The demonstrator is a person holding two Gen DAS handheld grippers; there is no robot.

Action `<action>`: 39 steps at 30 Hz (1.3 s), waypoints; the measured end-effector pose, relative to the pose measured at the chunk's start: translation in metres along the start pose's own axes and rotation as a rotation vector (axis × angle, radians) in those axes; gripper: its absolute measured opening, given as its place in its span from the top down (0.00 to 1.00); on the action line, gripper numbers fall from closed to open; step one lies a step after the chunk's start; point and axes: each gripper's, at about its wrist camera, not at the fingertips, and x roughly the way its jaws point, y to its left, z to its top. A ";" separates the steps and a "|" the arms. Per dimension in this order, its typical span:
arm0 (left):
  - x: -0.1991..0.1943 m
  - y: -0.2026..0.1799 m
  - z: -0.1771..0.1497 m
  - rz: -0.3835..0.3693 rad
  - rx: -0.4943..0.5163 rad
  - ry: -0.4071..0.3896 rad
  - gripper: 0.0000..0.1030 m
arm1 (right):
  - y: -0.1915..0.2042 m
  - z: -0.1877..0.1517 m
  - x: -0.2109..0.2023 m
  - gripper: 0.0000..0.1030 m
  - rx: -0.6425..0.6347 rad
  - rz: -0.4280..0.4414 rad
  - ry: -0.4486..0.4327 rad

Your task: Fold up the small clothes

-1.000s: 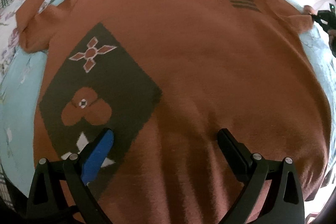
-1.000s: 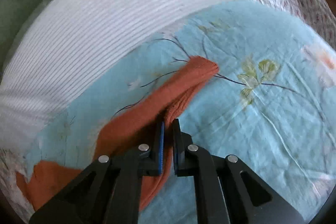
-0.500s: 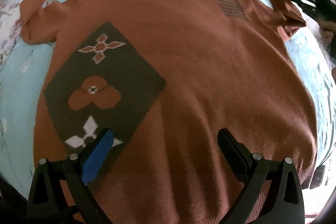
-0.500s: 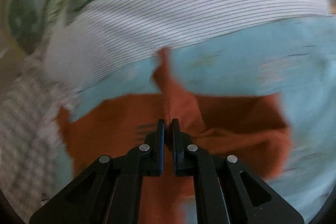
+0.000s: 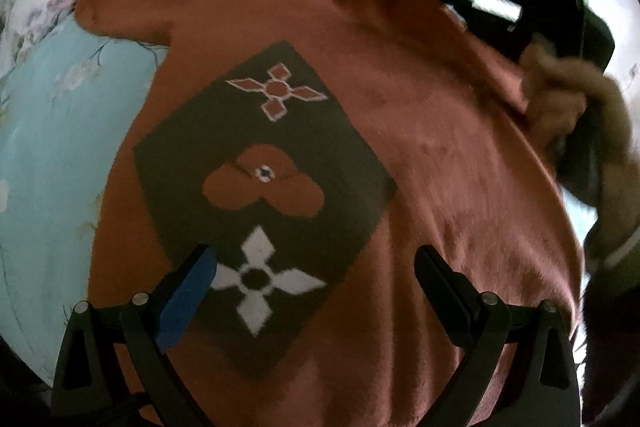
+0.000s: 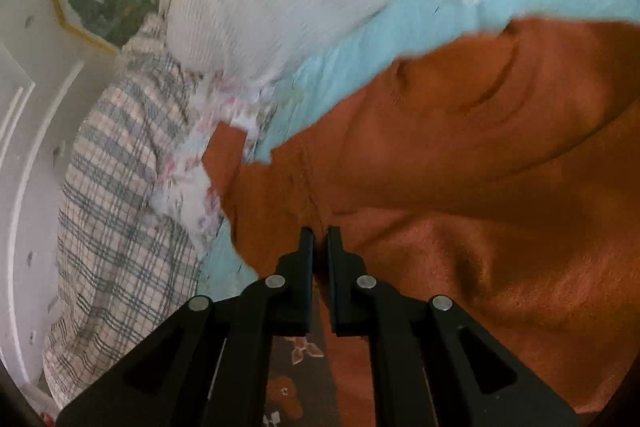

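The rust-orange sweater [image 5: 400, 155] is spread on the light-blue floral bedsheet [image 5: 48, 155]. The left gripper [image 5: 316, 267] is held wide apart over its hem at 6 o'clock. The right gripper [image 6: 320, 239] is clamped on the sleeve [image 6: 460, 131], folded over the body at 2 o'clock.
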 end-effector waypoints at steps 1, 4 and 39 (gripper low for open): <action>-0.001 0.005 0.002 -0.009 -0.013 -0.003 0.03 | -0.003 -0.004 0.005 0.93 -0.002 -0.003 0.017; -0.005 0.022 0.012 -0.038 -0.063 -0.022 0.03 | -0.003 -0.018 0.024 0.84 -0.011 -0.014 0.088; 0.079 0.071 0.213 0.054 -0.064 -0.210 0.96 | -0.121 -0.012 -0.194 0.49 0.129 -0.421 -0.252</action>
